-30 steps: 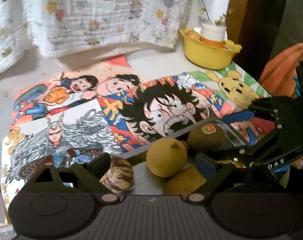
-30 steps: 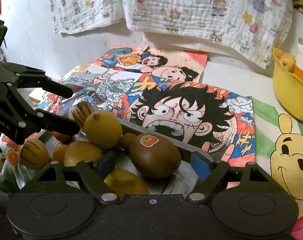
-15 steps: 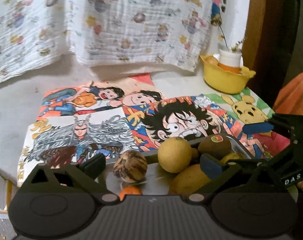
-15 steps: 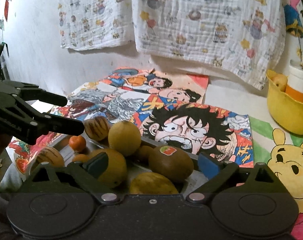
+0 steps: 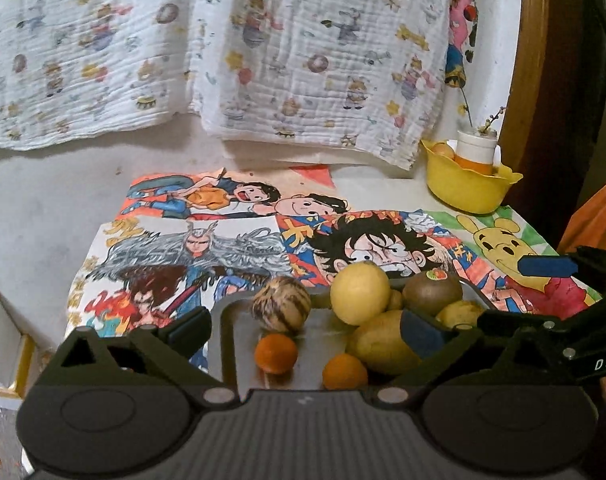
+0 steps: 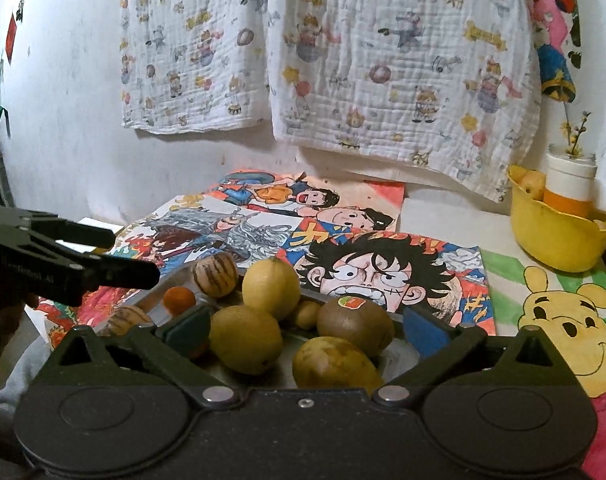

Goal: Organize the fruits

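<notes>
A metal tray [image 5: 239,344] at the table's near edge holds a striped melon [image 5: 281,309], a lemon [image 5: 359,293], a stickered kiwi [image 5: 431,293], two small oranges [image 5: 276,353] and other yellow fruit. My left gripper [image 5: 305,326] hangs open just short of the tray's left part, gripping nothing. My right gripper [image 6: 307,328] is by the tray's right part; its jaws are opening and the pads touch no fruit. The right wrist view shows the lemon [image 6: 271,290], the kiwi [image 6: 355,322] and the left gripper [image 6: 133,256] at the left.
A yellow bowl [image 5: 467,192] with a white jar and a fruit stands at the back right. Cartoon drawings [image 5: 207,248] cover the tabletop. Patterned cloths [image 6: 383,60] hang on the wall behind. An orange sleeve shows at the far right in the left wrist view.
Both grippers have drawn back from the tray, so more of the tray, table and wall shows. Their jaws stand wider. The tray and fruit have stayed put.
</notes>
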A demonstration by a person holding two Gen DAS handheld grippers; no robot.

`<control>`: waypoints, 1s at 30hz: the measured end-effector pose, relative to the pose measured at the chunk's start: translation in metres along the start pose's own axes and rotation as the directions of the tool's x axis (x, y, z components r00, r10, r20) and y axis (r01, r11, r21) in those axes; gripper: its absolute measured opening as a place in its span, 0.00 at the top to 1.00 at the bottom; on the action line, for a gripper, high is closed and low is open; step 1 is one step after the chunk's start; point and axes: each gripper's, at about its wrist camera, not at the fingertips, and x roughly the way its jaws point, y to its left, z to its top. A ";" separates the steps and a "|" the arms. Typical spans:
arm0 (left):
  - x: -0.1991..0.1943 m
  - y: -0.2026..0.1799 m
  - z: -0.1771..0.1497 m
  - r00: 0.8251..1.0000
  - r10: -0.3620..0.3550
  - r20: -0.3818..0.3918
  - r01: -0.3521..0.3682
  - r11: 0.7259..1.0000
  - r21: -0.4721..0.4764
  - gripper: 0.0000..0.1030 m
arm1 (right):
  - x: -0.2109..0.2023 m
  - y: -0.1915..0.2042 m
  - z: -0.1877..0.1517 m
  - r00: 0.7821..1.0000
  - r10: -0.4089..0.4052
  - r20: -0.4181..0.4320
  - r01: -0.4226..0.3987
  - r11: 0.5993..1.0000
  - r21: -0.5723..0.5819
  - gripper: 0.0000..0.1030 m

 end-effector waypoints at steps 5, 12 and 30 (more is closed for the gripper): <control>-0.013 0.000 -0.014 1.000 0.018 0.015 -0.018 1.000 -0.020 0.01 | -0.015 0.010 -0.008 0.999 -0.013 0.031 0.013 1.000 -0.001 0.01; -0.029 0.002 -0.031 0.999 0.039 0.032 -0.037 0.998 -0.042 0.01 | -0.034 0.022 -0.020 0.997 -0.037 0.073 0.037 0.999 0.004 0.01; -0.056 -0.007 -0.065 0.997 0.060 0.057 -0.058 0.997 -0.040 0.00 | -0.066 0.039 -0.051 0.988 -0.122 0.098 0.118 0.992 0.050 0.01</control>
